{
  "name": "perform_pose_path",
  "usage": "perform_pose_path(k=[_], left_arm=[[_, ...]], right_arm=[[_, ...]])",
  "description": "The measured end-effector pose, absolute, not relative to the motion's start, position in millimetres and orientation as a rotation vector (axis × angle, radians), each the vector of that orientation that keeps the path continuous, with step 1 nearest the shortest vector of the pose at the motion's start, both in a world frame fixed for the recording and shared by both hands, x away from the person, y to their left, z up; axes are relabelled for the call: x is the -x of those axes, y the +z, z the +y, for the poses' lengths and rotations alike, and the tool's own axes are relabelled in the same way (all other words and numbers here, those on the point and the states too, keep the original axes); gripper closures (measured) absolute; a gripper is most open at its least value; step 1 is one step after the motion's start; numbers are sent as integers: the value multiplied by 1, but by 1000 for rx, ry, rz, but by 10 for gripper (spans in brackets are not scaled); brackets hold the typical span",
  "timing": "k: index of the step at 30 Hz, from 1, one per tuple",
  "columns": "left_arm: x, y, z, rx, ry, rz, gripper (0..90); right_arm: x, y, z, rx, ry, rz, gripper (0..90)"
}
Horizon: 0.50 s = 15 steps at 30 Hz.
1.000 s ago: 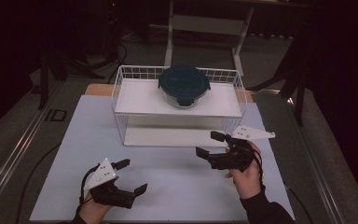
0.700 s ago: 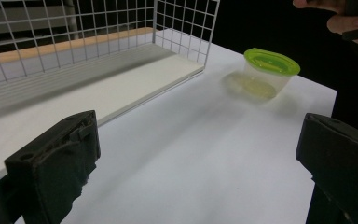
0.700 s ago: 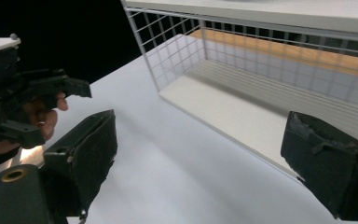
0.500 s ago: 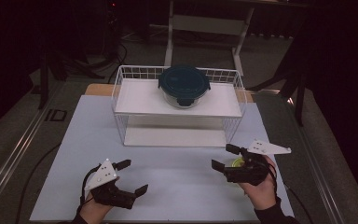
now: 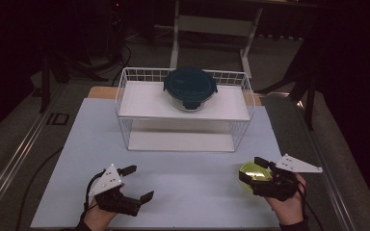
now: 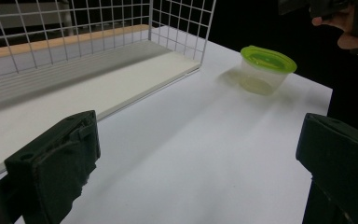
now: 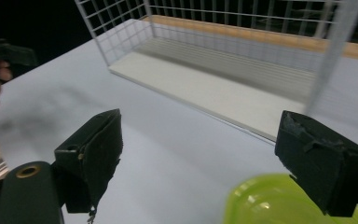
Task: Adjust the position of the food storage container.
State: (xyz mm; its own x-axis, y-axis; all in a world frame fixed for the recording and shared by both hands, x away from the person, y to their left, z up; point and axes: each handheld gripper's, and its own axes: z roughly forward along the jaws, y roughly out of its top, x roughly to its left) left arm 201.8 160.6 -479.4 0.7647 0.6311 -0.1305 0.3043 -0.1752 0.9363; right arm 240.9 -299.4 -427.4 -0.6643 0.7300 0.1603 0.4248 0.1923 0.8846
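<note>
Spreading my right gripper (image 5: 254, 172) wide, I have its jaws apart over the green-lidded container (image 5: 254, 174), which stands on the white table (image 5: 192, 178) near its right front corner. In the right gripper view the lid (image 7: 279, 200) sits low between my jaws; I cannot tell whether either touches it. My left gripper (image 5: 138, 183) is also wide open and holds nothing, low over the table's left front, well apart from the container (image 6: 265, 69). Beyond both stands a white wire rack (image 5: 125, 96), with a dark-lidded round bowl (image 5: 190, 88) on its upper shelf.
</note>
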Motion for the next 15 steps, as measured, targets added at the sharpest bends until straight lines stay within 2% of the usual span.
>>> perform_pose_path(k=[7,13,15], left_arm=[[-202,-479,161,-1767,344,731,0],[-202,-479,161,-1766,346,729,0],[-202,-479,161,-1767,345,730,0]], right_arm=[[-236,-431,-320,-1140,1432,2127,194],[-231,-444,-341,-1191,1342,2084,312],[-230,-447,-348,-1219,1338,2071,379]])
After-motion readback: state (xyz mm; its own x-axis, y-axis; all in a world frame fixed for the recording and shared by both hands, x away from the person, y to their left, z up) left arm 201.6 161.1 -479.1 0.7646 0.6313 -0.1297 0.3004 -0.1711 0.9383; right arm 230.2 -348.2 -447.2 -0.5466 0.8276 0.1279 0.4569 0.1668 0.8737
